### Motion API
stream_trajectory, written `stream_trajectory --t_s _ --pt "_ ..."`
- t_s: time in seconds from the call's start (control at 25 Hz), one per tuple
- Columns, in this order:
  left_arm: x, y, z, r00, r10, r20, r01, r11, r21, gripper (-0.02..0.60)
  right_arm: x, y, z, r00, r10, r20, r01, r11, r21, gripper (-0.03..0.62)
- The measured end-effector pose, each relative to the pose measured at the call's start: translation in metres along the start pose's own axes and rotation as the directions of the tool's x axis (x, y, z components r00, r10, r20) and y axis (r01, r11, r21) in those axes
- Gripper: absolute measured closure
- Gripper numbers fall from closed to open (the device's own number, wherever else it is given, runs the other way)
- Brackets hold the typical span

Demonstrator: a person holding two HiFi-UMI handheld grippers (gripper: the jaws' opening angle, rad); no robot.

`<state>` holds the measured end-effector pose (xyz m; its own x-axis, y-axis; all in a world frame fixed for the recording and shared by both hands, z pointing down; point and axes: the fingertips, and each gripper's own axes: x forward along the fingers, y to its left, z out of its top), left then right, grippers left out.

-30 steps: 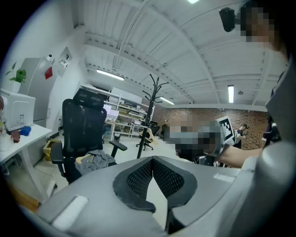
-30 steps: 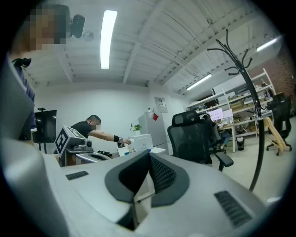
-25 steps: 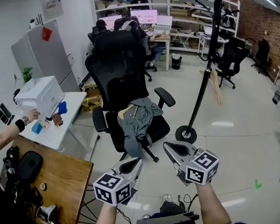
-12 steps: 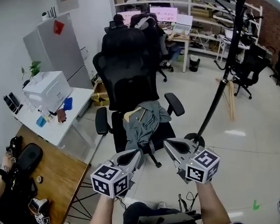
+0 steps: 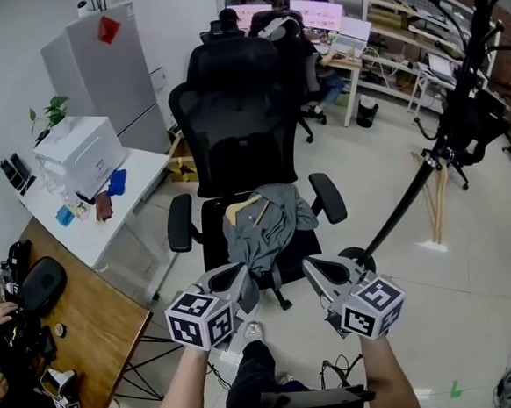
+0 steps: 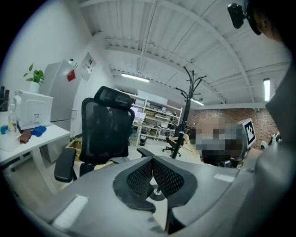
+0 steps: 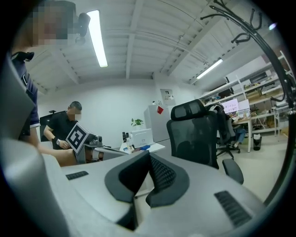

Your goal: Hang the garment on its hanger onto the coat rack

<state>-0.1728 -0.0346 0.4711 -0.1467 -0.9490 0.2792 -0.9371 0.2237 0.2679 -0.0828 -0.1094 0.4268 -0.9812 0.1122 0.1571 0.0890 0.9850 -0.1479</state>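
On the near side of the office chair [image 5: 241,156], your left gripper [image 5: 242,275] and right gripper [image 5: 310,267] are grey shells with black mesh-textured pads [image 6: 138,178]. Each carries a cube [image 5: 200,318] of black-and-white square markers. Your forearms are unsleeved; you wear dark trousers [image 5: 250,379] and a pale shoe [image 5: 252,332].

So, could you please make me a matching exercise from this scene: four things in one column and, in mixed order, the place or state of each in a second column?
Things:
1. grey jacket
2. coat rack
3. printer
4. left gripper

Places or states:
A. on the white table, at the left
B. jaws shut, nothing between them
C. on the seat of the black office chair
D. on the floor, to the right of the chair

Pairs: 1-C, 2-D, 3-A, 4-B.
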Motion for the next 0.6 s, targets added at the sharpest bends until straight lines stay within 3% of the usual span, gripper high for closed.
stream_trajectory --t_s 0.16,0.4,0.6 --pt "0.037 0.038 -0.003 1.0 -0.011 -0.015 0.011 0.999 -0.033 0.578 0.035 -0.032 0.0 0.999 -0.018 -0.04 0.018 1.0 -0.009 0.58" --pt "0.087 0.108 0.006 0.999 0.031 -0.028 -0.032 0.998 -0.046 0.578 0.103 -0.071 0.013 0.998 -0.04 -0.052 0.04 0.999 0.004 0.58" --pt "0.128 0.167 -0.025 0.992 0.092 -0.089 -0.1 0.991 -0.092 0.578 0.15 -0.088 0.009 0.996 -0.05 -0.074 0.048 0.999 -0.017 0.58"
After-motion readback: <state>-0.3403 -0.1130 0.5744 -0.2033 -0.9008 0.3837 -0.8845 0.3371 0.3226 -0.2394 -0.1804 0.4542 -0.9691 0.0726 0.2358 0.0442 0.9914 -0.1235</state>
